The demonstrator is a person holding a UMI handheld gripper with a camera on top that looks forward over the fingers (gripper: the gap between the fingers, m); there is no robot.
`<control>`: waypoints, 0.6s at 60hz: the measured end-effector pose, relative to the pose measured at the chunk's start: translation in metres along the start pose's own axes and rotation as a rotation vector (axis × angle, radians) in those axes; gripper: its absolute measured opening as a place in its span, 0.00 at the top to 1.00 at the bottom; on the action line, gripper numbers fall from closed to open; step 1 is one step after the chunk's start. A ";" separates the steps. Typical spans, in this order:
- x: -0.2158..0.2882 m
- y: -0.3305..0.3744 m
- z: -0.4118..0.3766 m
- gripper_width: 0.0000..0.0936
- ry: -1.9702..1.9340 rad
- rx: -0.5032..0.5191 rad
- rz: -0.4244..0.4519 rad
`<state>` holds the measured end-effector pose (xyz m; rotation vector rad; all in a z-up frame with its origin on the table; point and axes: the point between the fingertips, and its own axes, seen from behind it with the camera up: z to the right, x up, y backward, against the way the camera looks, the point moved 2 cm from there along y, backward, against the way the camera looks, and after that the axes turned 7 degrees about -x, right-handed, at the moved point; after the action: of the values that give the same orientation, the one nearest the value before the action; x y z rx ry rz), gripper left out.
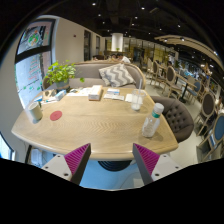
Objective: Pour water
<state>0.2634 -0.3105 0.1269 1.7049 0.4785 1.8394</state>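
A clear plastic water bottle (152, 121) stands near the right edge of the round wooden table (95, 125). A pale cup (35, 112) stands near the table's left edge, with a small red coaster (56, 115) beside it. My gripper (111, 160) is open and empty, fingers spread wide with pink pads (76, 157), held back from the table's near edge. The bottle is ahead of the right finger and the cup is far ahead to the left.
A potted plant (60, 73), books and papers (96, 93) lie at the table's far side. A sofa with a patterned cushion (117, 74) is behind. A grey chair (178, 115) stands at the right. More tables and chairs fill the room beyond.
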 end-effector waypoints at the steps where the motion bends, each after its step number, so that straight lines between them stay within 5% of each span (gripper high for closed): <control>1: -0.003 -0.005 0.009 0.08 -0.004 -0.002 -0.001; 17: 0.000 -0.102 0.119 0.09 -0.053 -0.029 0.051; 36: 0.029 -0.203 0.147 0.12 -0.072 -0.036 0.126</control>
<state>0.4426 -0.1547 0.0412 1.8061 0.3129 1.8545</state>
